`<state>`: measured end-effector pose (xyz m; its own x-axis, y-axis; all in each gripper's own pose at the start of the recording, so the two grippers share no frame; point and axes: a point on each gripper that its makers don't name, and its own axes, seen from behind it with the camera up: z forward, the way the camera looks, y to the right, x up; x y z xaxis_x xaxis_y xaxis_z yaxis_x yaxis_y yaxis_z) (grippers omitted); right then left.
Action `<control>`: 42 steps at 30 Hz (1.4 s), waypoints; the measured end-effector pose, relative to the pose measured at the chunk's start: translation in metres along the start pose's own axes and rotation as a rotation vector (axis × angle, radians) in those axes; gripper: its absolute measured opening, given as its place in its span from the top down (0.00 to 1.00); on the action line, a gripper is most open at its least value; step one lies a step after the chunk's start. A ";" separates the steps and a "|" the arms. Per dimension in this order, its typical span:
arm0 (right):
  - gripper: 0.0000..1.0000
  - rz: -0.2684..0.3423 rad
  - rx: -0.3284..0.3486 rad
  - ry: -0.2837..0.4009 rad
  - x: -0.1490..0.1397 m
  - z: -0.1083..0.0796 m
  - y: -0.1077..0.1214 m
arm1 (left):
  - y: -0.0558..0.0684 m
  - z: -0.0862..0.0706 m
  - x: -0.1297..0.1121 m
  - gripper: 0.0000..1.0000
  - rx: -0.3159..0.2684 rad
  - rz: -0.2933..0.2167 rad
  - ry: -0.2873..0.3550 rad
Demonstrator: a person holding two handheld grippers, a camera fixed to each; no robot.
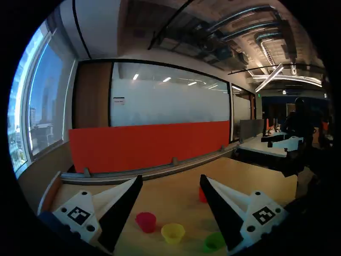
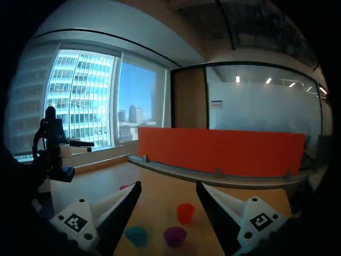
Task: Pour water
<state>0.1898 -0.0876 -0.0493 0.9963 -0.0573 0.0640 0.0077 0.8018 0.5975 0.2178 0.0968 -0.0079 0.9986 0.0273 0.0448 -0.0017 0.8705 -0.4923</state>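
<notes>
Left gripper view: the left gripper [image 1: 170, 177] hangs open and empty above the table [image 1: 179, 200]. A pink cup [image 1: 146, 222] sits at 7 o'clock, a yellow cup [image 1: 173, 233] at 6, a green cup [image 1: 213, 242] at 5, and a red cup [image 1: 200, 196] peeks out beside one finger. I cannot tell what the cups hold.

Right gripper view: the right gripper [image 2: 167, 183] is also open and empty. The red cup [image 2: 185, 213] and a purple cup [image 2: 175, 236] lie near 6, a blue cup [image 2: 137, 236] at 7. Likely the reach stage: next, pick a filled cup and close on it.
</notes>
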 end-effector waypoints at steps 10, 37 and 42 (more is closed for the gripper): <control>0.01 -0.035 0.075 0.004 0.012 -0.004 -0.012 | 0.014 -0.004 0.006 0.00 -0.081 0.002 -0.008; 0.01 -0.078 0.204 -0.154 -0.015 -0.008 -0.034 | 0.048 -0.012 -0.023 0.00 -0.244 0.056 -0.123; 0.01 -0.096 0.209 -0.176 -0.019 -0.009 -0.033 | 0.052 -0.014 -0.028 0.00 -0.270 0.054 -0.147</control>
<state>0.1714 -0.1078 -0.0773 0.9615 -0.2440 0.1263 0.0651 0.6489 0.7581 0.1907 0.1346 -0.0468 0.9792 0.1574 0.1277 -0.0206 0.7040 -0.7099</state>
